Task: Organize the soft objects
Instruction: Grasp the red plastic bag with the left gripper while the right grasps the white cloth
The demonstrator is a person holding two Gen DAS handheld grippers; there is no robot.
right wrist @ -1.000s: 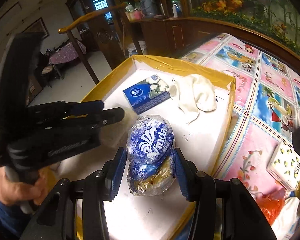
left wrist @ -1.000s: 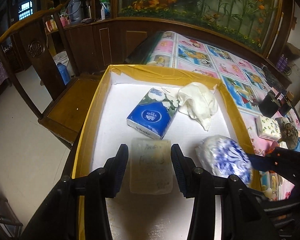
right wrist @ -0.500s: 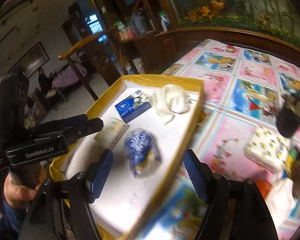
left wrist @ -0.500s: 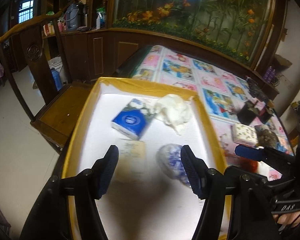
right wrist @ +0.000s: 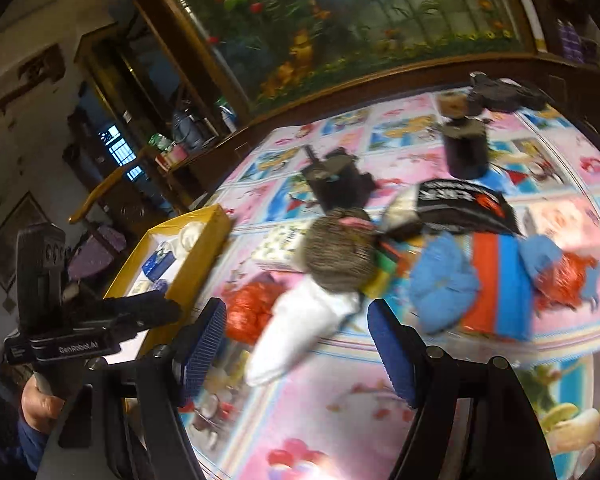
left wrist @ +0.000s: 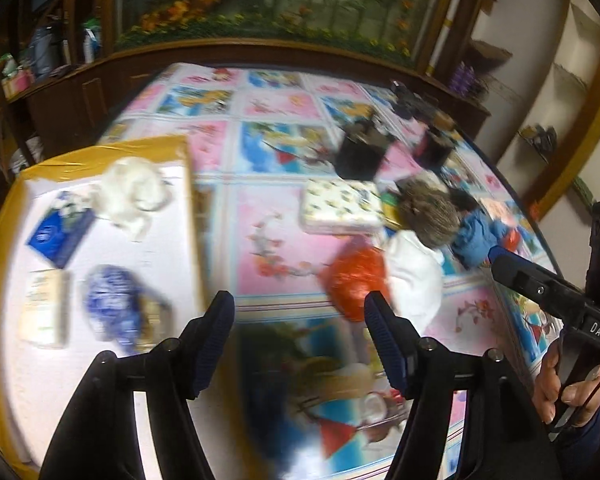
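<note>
The yellow-rimmed white tray (left wrist: 193, 216) lies at the left and holds a blue tissue pack (left wrist: 58, 232), a white cloth (left wrist: 132, 192), a blue-and-white wrapped bag (left wrist: 114, 308) and a pale packet (left wrist: 44, 310). My left gripper (left wrist: 300, 328) hovers over the tray's right edge and the tablecloth, its jaws opening with nothing between them. My right gripper (right wrist: 296, 344) is open above the table, pointing at a white pouch (right wrist: 300, 324), a red bag (right wrist: 248, 304) and a grey furry ball (right wrist: 336, 256). Neither gripper touches anything.
A blue cloth (right wrist: 444, 284), a red-and-blue pack (right wrist: 500, 284), a black packet (right wrist: 460, 204) and a patterned tissue pack (left wrist: 340, 204) lie on the cartoon tablecloth. Two dark pots (right wrist: 340, 184) stand behind them. A hand (left wrist: 556, 384) holds the right gripper.
Both grippers let go of the pale packet and the blue-and-white bag in the tray, opened, and swung right toward the pile on the table. The view is blurred by the motion.
</note>
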